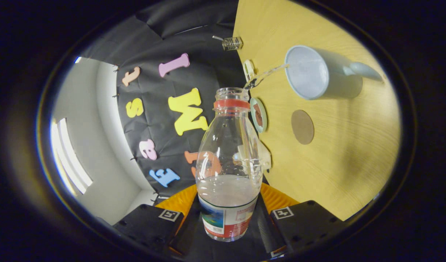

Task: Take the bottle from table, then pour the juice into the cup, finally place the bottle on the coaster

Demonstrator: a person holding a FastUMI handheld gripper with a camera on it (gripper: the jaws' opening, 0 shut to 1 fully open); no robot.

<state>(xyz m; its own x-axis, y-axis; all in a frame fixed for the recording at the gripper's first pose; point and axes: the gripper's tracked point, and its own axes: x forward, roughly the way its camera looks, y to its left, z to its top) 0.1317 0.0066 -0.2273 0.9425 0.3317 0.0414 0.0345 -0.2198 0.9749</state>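
Bottle (pixel 228 163) label print unreadable

Clamped between both fingers of the gripper (pixel 228 222): bottle (pixel 228 160), blocking the way straight ahead. Beside the cup (pixel 317 72), bare table (pixel 354 145) around the coaster (pixel 302 126). Near the cup's far side, small round things at the table edge.

We see a staged recording booth, not a home. Black cloth (pixel 153 43) hangs as its wall at upper left. A bare wooden table (pixel 354 153) fills the right.
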